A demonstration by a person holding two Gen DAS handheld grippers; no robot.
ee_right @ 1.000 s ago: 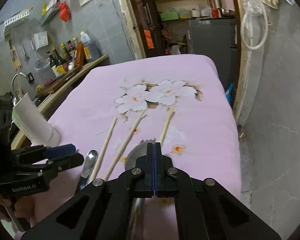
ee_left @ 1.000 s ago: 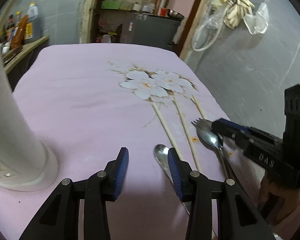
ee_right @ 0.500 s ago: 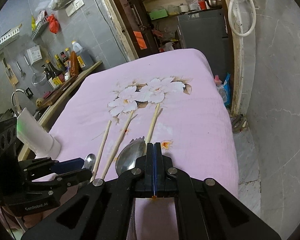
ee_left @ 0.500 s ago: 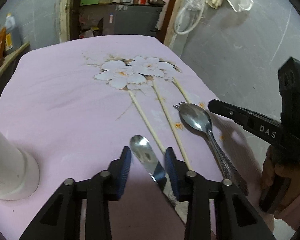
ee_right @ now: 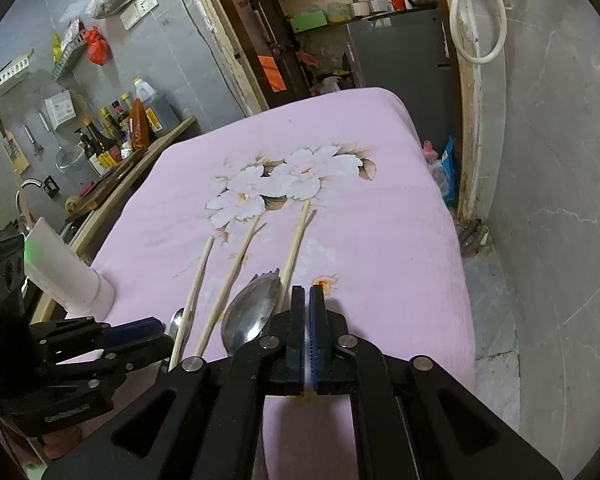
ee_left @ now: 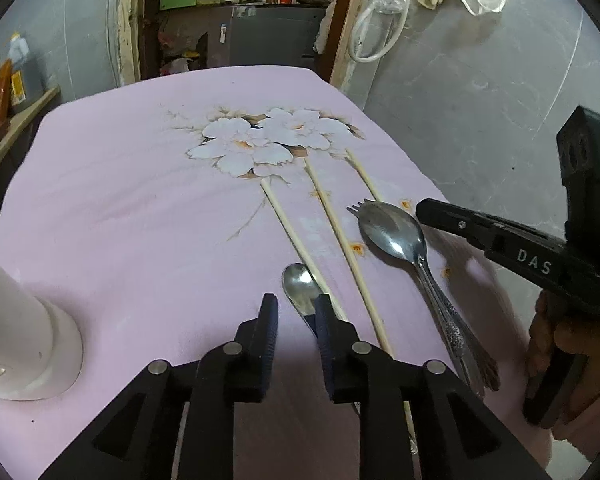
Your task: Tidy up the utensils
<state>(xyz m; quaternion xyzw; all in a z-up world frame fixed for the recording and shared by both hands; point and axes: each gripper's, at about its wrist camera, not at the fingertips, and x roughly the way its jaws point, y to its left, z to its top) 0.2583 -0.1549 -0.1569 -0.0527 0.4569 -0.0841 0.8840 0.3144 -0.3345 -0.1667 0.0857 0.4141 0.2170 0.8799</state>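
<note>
On the pink flowered cloth lie three wooden chopsticks (ee_left: 296, 236), a small steel spoon (ee_left: 302, 288) and a large steel spoon (ee_left: 396, 236) lying on a fork whose tines (ee_left: 356, 207) stick out past its bowl. My left gripper (ee_left: 294, 308) is open and empty, low over the cloth, with its right finger beside the small spoon's handle. My right gripper (ee_right: 308, 300) is shut and empty, just right of the large spoon (ee_right: 252, 312) and the rightmost chopstick (ee_right: 296, 244). It shows from the side in the left wrist view (ee_left: 424, 210).
A white cylindrical holder (ee_left: 16, 320) stands on the cloth at the left; it also shows in the right wrist view (ee_right: 64, 268). A wooden counter with bottles (ee_right: 116, 132) runs along the left wall. The table's right edge (ee_right: 452, 240) drops to a grey tiled floor.
My left gripper has narrowed and drawn back along the small spoon. My right gripper has let go of the large spoon and fork and shifted right, staying shut.
</note>
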